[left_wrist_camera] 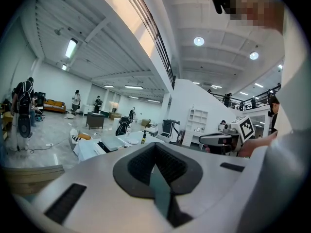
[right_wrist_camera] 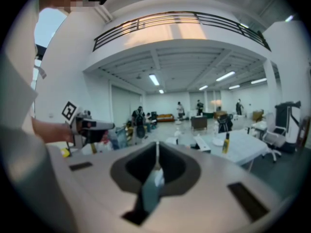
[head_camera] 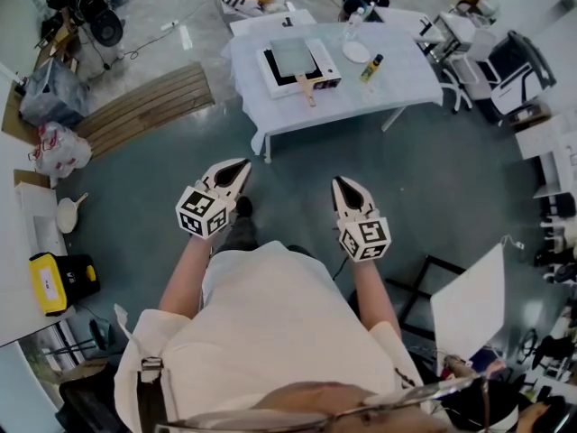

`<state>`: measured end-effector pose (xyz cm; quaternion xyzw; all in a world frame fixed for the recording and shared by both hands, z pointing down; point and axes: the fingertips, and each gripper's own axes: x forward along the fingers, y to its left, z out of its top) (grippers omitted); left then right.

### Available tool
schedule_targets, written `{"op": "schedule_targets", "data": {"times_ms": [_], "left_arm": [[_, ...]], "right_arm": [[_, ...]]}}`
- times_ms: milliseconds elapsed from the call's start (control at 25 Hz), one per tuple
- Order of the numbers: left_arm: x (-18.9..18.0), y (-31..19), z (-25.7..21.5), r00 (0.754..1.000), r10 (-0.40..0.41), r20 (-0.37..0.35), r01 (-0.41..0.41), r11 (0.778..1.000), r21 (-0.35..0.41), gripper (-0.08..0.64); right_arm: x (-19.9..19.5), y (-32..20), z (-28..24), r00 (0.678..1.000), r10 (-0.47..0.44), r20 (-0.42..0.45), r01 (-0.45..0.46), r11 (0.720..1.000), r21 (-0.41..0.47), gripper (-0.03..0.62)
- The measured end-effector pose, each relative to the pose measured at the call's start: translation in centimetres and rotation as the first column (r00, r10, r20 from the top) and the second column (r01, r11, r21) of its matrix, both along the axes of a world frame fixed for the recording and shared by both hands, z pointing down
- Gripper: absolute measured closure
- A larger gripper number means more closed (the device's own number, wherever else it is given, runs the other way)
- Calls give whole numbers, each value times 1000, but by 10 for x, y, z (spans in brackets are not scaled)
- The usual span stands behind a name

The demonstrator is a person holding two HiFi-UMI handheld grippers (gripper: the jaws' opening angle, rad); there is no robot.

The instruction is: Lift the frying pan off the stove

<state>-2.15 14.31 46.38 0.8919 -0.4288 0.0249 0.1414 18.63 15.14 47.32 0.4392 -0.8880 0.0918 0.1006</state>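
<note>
Well ahead on counter (head_camera: 401, 84): frying pan (head_camera: 293, 57) on stove (head_camera: 268, 65), handle (head_camera: 307, 89) toward me; my left claw (head_camera: 238, 170), right claw (head_camera: 343, 186) shut, empty; right looks marginally nearer.

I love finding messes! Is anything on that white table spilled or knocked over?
Nothing stands out. The frying pan sits flat on the stove, the bottle stands upright, and the plate beside it lies flat. No spill shows on the table.
</note>
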Motion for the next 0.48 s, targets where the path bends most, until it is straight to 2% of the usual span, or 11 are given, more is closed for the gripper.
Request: {"op": "schedule_targets", "data": {"times_ms": [280, 480], "left_arm": [[-6, -45, 6, 999, 49, -16, -49, 999, -13, 530], [-18, -82, 6, 996, 86, -2, -86, 996, -19, 531]], "right_arm": [[-14, -38, 7, 1000, 25, 1, -24, 999, -32, 555], [-31, -71, 8, 999, 42, -5, -42, 999, -35, 555]]}}
